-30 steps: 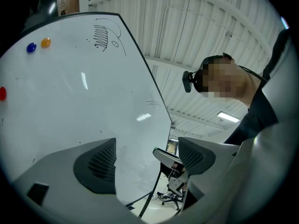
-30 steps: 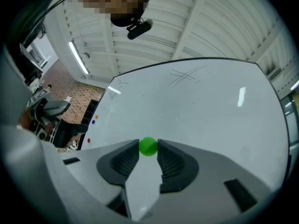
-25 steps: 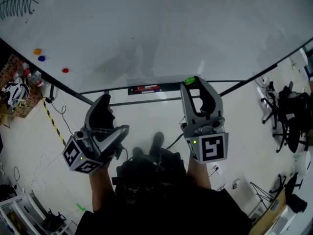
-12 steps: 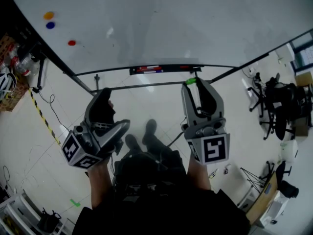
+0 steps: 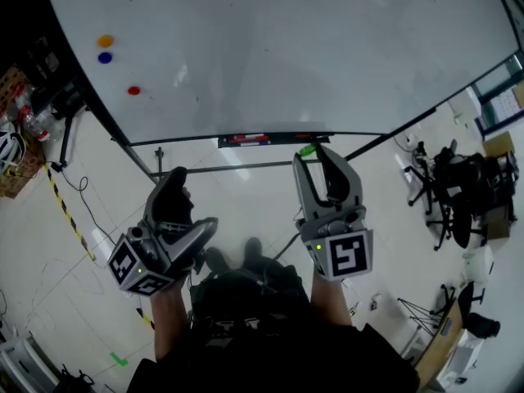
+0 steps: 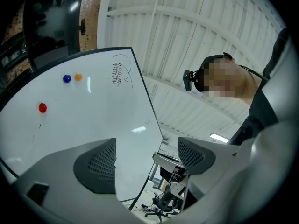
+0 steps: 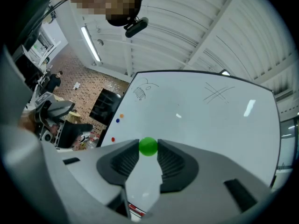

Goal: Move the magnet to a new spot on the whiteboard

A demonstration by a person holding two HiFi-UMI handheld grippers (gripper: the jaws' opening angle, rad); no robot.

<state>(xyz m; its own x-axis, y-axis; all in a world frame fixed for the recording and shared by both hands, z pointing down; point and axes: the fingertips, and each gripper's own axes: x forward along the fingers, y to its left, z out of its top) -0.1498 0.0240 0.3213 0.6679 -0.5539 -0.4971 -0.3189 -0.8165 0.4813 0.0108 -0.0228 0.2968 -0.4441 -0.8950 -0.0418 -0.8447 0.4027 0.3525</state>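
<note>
A small green magnet (image 7: 148,146) is pinched between the tips of my right gripper (image 7: 148,149), which is shut on it. In the head view that right gripper (image 5: 315,155) is held below the whiteboard (image 5: 278,47), and the green magnet (image 5: 307,150) shows at its tip, off the board. My left gripper (image 5: 173,188) hangs lower left and is open; in its own view nothing sits between the jaws of the left gripper (image 6: 147,155). An orange magnet (image 5: 105,41), a blue magnet (image 5: 105,57) and a red magnet (image 5: 133,90) stick to the board's left part.
A pen tray (image 5: 246,140) runs under the board's lower edge, with the stand's bars (image 5: 237,168) below it. Office chairs (image 5: 458,191) stand at the right. Yellow-black floor tape (image 5: 70,219) and a helmet (image 5: 10,150) lie at the left. Scribbles (image 7: 140,92) mark the board.
The head view has swung, so the board's three magnets now sit further right in frame. My right gripper has drifted slightly left and down, still holding the green magnet. The left stays open.
</note>
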